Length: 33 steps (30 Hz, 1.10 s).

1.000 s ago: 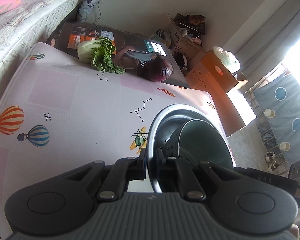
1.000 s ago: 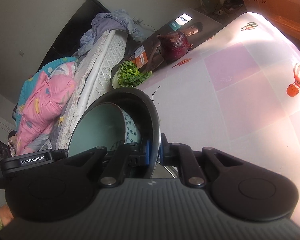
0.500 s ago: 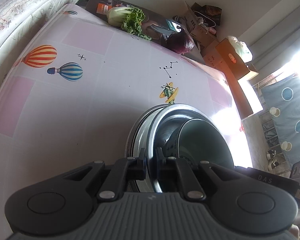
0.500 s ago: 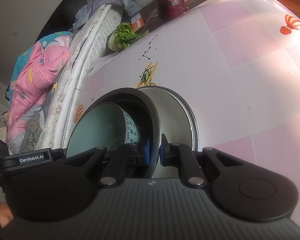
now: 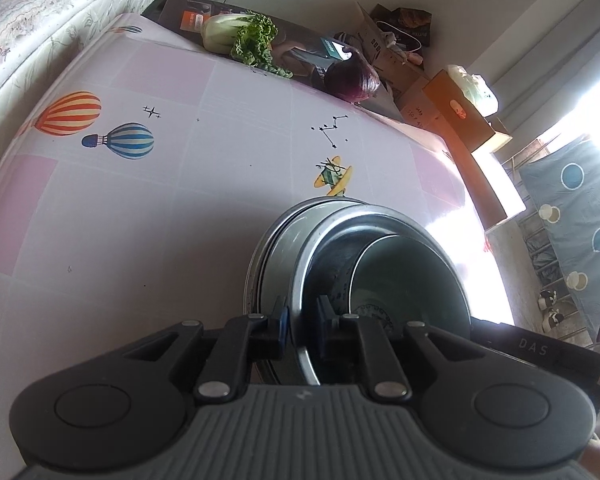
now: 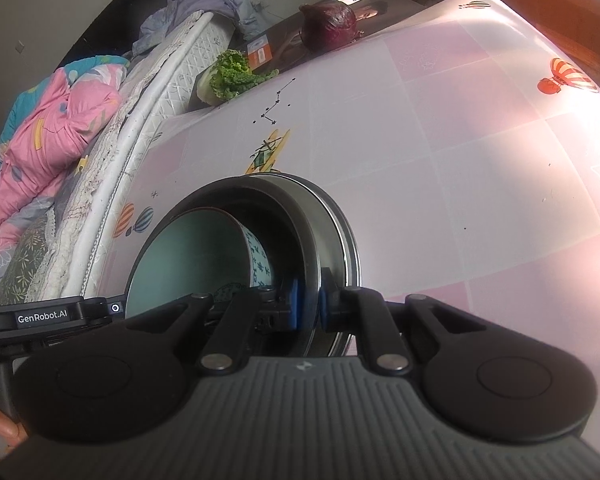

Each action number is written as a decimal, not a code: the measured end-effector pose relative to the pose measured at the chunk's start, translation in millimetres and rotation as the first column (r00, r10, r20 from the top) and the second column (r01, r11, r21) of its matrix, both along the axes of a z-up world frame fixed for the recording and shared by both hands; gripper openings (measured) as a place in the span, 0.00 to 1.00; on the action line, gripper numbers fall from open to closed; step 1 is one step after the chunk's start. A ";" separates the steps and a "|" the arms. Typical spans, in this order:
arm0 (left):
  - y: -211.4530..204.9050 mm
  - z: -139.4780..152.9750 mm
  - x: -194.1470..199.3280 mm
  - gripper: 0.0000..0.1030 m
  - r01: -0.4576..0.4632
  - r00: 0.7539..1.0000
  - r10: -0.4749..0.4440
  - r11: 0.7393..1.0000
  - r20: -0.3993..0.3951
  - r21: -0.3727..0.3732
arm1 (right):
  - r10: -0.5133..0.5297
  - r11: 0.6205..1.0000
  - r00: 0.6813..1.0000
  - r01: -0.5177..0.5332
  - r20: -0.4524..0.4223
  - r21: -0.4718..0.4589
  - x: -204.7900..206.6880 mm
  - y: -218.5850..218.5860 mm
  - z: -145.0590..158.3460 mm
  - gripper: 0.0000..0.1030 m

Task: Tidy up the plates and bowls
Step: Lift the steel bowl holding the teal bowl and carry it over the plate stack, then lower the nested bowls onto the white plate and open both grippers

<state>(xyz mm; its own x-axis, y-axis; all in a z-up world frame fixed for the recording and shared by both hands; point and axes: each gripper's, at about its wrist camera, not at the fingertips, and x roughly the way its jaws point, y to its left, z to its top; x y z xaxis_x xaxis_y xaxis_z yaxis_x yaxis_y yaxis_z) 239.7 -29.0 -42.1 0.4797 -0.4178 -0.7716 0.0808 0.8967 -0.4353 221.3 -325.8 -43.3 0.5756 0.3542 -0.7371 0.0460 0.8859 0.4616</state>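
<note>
Nearest the lens, the left tool point(image 5: 302, 320) has just been opening: its pads stand slightly apart with the rim of the steel bowl point(image 5: 384, 220) between them, no longer pinching it. On the opposite side the right tool point(image 6: 308, 308) is clamped together on that same rim. The steel bowl sits nested on a wider steel dish point(image 5: 260, 256) on the table point(image 5: 160, 220), and carries a blue-patterned ceramic bowl point(image 6: 258, 258) leaning inside it.

The main risk, as I judge it, is uneven release. With one side freed and the other gripped, any lift or tug from the right tool could tip the steel bowl, slide the ceramic bowl against the wall and chip it. Pulling the left tool back at a slant could catch the rim and drag the stack across the smooth cloth.

Further off, the leafy cabbage point(image 5: 240, 36) and the purple vegetable point(image 5: 352, 80) lie well apart, out of harm's way
</note>
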 end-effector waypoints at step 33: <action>-27.7 85.2 -173.7 1.00 -0.164 0.891 -0.082 0.859 0.446 0.485 | 0.059 0.941 0.935 0.065 0.349 -0.333 -198.2 49.7 96.8 0.99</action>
